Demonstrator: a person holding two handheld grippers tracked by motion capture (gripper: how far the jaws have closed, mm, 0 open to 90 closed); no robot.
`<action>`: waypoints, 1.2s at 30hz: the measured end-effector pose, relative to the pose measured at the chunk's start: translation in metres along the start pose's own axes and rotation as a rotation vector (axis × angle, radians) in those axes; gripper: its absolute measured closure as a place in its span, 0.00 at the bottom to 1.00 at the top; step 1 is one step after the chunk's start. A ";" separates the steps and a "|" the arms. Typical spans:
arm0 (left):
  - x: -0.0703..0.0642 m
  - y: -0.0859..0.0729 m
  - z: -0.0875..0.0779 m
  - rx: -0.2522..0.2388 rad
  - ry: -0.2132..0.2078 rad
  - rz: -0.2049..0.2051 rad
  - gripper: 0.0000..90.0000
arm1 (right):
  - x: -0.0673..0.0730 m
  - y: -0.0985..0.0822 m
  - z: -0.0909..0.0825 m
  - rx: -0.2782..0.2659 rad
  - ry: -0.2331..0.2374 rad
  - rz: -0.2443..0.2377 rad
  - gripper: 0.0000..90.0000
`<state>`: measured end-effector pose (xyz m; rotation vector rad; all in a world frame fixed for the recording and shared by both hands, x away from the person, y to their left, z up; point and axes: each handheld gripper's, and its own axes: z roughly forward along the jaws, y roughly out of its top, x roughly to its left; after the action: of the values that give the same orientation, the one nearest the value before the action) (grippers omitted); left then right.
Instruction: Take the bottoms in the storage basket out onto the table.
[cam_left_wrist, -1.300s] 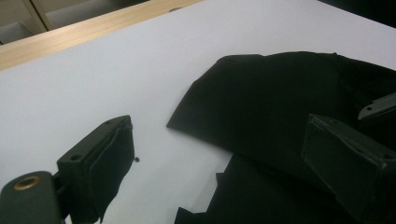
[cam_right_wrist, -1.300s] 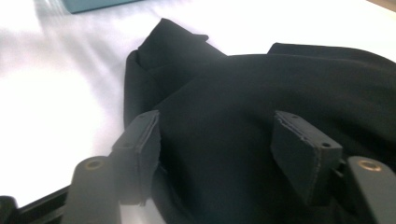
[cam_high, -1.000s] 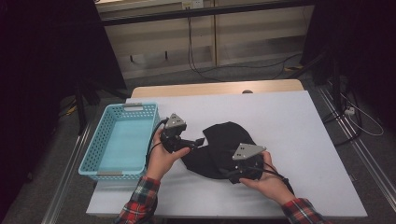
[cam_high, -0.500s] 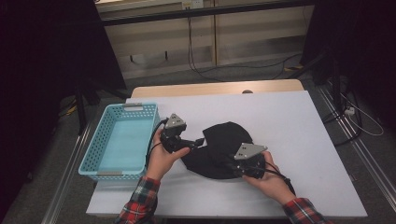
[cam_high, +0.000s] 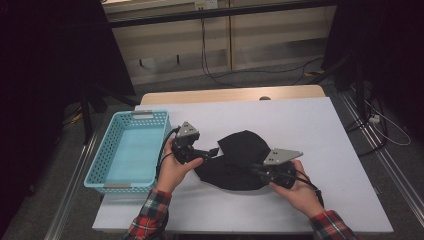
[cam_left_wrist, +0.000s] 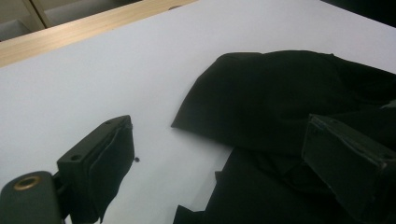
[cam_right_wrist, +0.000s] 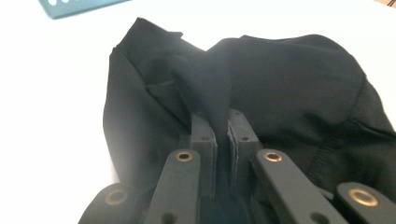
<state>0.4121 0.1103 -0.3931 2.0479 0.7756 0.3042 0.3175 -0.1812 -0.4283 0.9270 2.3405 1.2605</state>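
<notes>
- High view, surface (cam_high: 300, 120): a white sheet covers it, with a strip of bare wood along the far edge; my two forearms in red plaid sleeves come in from the near side.
- Basket (cam_high: 97, 167): light blue, perforated walls, standing at the left edge of the surface, just beside my left hand.
- Black garment (cam_high: 240, 150): a crumpled dark cloth lying near the middle of the surface, between my two hands; one rounded flap is folded over toward the far side. In the left gripper view the same garment (cam_left_wrist: 280, 102) spreads across the right half of the picture, flat on the white sheet.
- Right gripper (cam_high: 257, 167): held in my right hand at the near right edge of the garment, grey three-cornered plate on top. In the right gripper view my jaws have just been closing and now stand narrow, pinching a raised fold of the black garment (cam_right_wrist: 210, 88) between the pads; the fold stands up from the cloth as a thin ridge.
- Left gripper (cam_high: 212, 151): held in my left hand at the garment's left edge. In the left gripper view my jaws stand wide apart, one over bare white sheet, the other over the cloth; nothing is clamped between them.
</notes>
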 end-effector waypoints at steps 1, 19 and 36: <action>0.000 0.000 0.000 0.001 0.002 0.001 0.11 | -0.001 0.000 -0.003 -0.008 -0.003 0.007 0.94; 0.000 -0.002 0.017 0.031 -0.014 0.000 0.11 | -0.035 -0.016 -0.043 -0.082 -0.120 0.128 0.94; -0.009 -0.002 0.060 0.072 -0.069 0.013 0.14 | -0.039 -0.031 -0.061 -0.079 -0.186 0.158 0.95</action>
<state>0.4333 0.0654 -0.4284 2.1206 0.7409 0.2143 0.3006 -0.2581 -0.4209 1.1691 2.0947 1.2559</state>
